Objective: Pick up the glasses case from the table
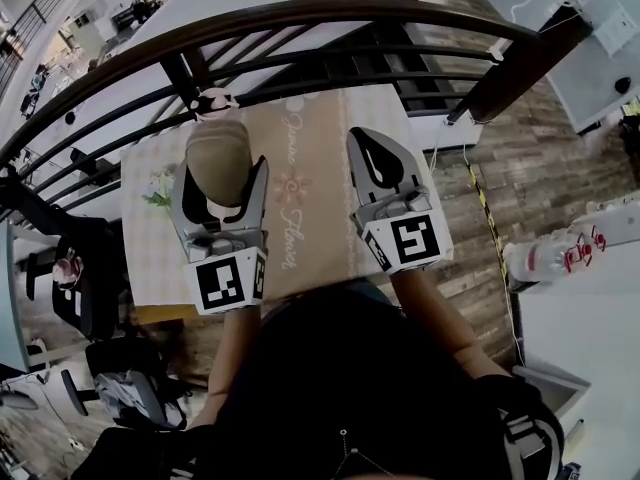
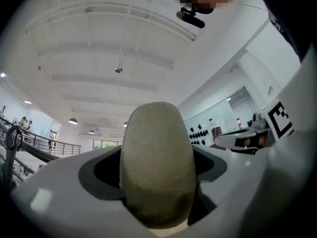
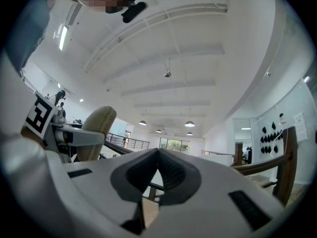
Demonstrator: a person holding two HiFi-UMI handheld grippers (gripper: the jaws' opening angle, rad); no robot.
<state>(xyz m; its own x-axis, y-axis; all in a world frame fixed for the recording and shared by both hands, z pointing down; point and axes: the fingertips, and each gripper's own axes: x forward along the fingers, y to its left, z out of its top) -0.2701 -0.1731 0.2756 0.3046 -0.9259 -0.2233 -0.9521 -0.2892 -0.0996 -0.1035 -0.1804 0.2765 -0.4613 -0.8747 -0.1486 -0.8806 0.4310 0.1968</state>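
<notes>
A beige oval glasses case (image 1: 217, 161) stands up between the jaws of my left gripper (image 1: 216, 188), lifted off the table (image 1: 310, 158) and pointing upward. In the left gripper view the glasses case (image 2: 157, 162) fills the gap between the two grey jaws, with the ceiling behind it. My right gripper (image 1: 383, 168) is raised beside it on the right, its jaws closed together and holding nothing. The right gripper view looks up at the ceiling and shows the glasses case (image 3: 97, 131) at the left.
The table carries a pale runner with printed writing (image 1: 292, 208) and a small flower decoration (image 1: 158, 188) at its left. A dark curved railing (image 1: 300, 23) arcs behind the table. Chairs (image 1: 85, 288) stand at the left and white furniture (image 1: 585, 298) at the right.
</notes>
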